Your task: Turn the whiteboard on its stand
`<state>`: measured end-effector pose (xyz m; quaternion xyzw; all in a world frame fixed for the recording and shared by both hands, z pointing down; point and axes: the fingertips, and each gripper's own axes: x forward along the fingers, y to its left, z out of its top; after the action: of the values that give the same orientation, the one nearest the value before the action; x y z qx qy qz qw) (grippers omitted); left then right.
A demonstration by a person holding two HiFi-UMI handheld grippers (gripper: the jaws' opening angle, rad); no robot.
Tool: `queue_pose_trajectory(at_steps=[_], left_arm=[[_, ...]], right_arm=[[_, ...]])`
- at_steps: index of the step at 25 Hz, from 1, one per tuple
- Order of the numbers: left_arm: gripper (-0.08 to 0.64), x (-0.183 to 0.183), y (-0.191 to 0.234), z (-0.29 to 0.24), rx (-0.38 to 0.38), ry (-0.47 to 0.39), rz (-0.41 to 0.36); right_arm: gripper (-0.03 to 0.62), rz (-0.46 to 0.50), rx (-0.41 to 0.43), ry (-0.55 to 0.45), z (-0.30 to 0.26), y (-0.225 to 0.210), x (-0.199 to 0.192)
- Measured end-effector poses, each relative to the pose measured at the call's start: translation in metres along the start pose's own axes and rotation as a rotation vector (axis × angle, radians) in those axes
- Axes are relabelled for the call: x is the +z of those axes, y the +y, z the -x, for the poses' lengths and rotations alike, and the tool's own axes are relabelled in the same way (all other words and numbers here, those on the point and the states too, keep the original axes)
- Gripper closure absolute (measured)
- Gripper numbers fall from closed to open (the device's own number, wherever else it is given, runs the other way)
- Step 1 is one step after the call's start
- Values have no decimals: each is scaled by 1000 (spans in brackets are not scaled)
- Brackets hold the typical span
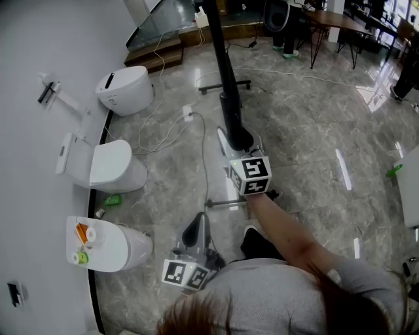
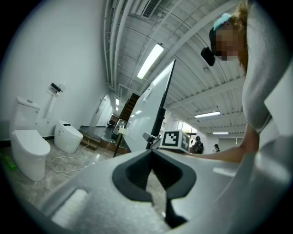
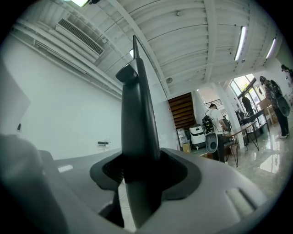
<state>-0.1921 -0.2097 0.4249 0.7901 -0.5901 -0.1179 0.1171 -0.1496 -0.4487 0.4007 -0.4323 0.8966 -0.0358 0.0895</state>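
The whiteboard [image 1: 226,72] shows edge-on in the head view, a dark bar that runs from the top centre down to my right gripper [image 1: 237,141]. In the right gripper view its black frame edge [image 3: 137,119] stands upright and fills the gap of the right gripper [image 3: 138,176], which is shut on it. My left gripper [image 1: 198,224] hangs lower, near the person's body, apart from the board. In the left gripper view the left gripper [image 2: 152,153] has its jaws together with nothing between them, and the tilted whiteboard [image 2: 153,103] stands ahead.
Three white toilets [image 1: 124,88] [image 1: 108,167] [image 1: 108,245] line the white wall at the left. Cables [image 1: 170,131] lie on the marble floor. The stand's foot bars [image 1: 226,85] [image 1: 226,203] cross the floor. A table [image 1: 334,19] stands at the far right.
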Motion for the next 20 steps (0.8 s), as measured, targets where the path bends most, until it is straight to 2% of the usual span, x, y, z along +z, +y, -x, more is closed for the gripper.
queue_pose_trajectory(at_steps=[8,20], left_arm=[[563,7,-8,22,-4,-2,-20],[563,3,-24,54,-25,6,-7]], right_arm=[[400,3,-7,1,19,12,1],[405,15,-14,-11,55,31,5]])
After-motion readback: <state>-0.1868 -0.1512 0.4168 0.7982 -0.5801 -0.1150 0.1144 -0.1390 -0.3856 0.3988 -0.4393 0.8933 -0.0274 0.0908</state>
